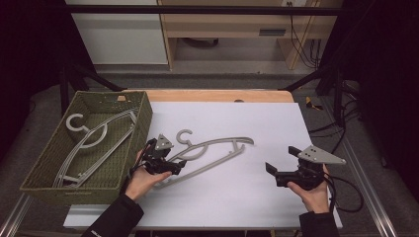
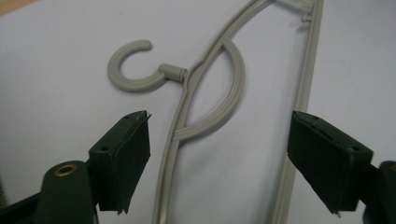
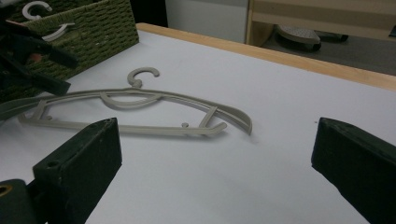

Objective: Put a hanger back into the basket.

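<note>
On the white sheet point(image 1: 257, 123), grey hanger point(image 1: 217, 150) lying diagonally, hook point(image 1: 184, 136) up-left, both tongs wide open, empty.

A pale wooden cabinet point(image 1: 232, 29) stands behind the table, with dark cables point(image 1: 304, 44) hanging at its right.

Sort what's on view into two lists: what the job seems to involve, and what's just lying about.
Likely in the job:
- hanger on the table
- left tongs, open astride it
- green basket holding another hanger
- right tongs, open, apart

Lying about:
- cables on the floor
- wooden furniture behind
</note>
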The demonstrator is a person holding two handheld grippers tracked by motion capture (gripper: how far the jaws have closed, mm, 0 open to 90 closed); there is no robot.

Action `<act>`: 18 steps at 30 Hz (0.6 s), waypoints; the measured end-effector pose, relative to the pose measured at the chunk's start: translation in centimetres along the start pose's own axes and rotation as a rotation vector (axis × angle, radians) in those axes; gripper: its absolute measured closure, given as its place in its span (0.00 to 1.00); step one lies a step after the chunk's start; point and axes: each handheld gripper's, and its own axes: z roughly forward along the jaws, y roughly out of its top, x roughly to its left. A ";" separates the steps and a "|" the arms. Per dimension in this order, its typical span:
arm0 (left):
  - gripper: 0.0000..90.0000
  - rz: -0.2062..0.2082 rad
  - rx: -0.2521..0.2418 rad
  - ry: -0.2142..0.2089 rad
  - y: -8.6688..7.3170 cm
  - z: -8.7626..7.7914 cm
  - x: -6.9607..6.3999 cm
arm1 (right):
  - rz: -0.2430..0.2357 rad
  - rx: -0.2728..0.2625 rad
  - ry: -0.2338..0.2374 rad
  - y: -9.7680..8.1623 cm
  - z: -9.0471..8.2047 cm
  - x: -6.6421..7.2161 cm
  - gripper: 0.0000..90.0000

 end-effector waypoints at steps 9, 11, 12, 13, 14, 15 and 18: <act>0.35 -0.012 0.092 0.076 -1.0 2.2 0.5 | -0.009 0.005 0.003 0.0 0.1 0.3 0.02; 0.39 -0.019 0.106 0.078 -1.2 2.4 0.6 | -0.011 0.005 0.003 0.0 0.2 0.3 0.02; 0.41 -0.020 0.112 0.081 -1.2 2.4 0.7 | -0.012 0.006 0.004 0.0 0.2 0.3 0.02; 0.43 -0.026 0.111 0.084 -1.2 2.5 0.7 | -0.013 0.007 0.004 0.0 0.2 0.4 0.02; 0.46 -0.028 0.113 0.084 -1.3 2.5 0.7 | -0.013 0.006 0.004 0.0 0.2 0.4 0.02; 0.48 -0.026 0.118 0.092 -1.3 2.6 0.7 | -0.010 0.006 0.004 0.0 0.2 0.3 0.02; 0.52 -0.031 0.141 0.110 -1.6 2.9 0.8 | -0.011 0.005 0.003 0.0 0.2 0.4 0.02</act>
